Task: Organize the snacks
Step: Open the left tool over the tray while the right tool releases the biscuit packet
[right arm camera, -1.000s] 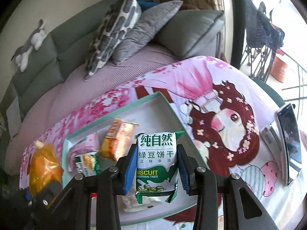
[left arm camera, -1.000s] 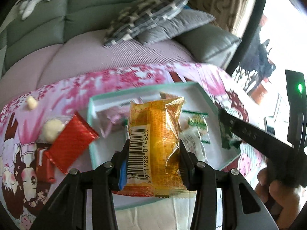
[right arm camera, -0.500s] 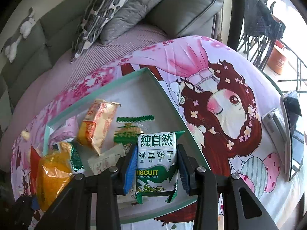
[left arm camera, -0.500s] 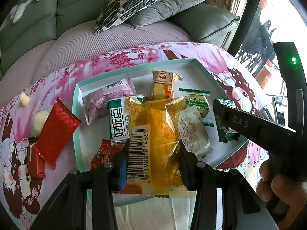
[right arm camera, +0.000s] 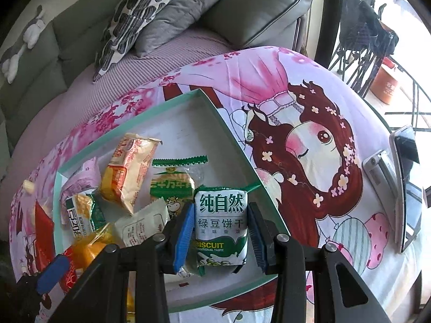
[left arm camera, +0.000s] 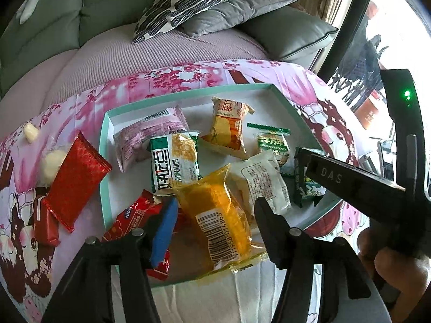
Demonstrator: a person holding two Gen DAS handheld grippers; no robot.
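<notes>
A teal-rimmed white tray (left arm camera: 188, 92) on the pink cartoon cloth holds several snack packs. My left gripper (left arm camera: 215, 215) is open; the orange cake pack (left arm camera: 218, 215) lies loose in the tray between its fingers, tilted. My right gripper (right arm camera: 221, 228) is open around a green-and-white biscuit pack (right arm camera: 221, 223) that rests in the tray's near right corner; the pads stand slightly off its sides. The same pack (left arm camera: 304, 188) and the right gripper's arm show in the left wrist view. A red wafer pack (left arm camera: 75, 180) lies outside the tray on the left.
Small white candies (left arm camera: 31, 132) and a dark red bar (left arm camera: 44, 220) lie left of the tray. A phone on a stand (right arm camera: 404, 177) is at the table's right. A grey sofa with cushions (left arm camera: 215, 2) is behind the table.
My left gripper has opened and dropped the orange cake pack into the tray. My right gripper has lowered the biscuit pack into the tray and opened its jaws.
</notes>
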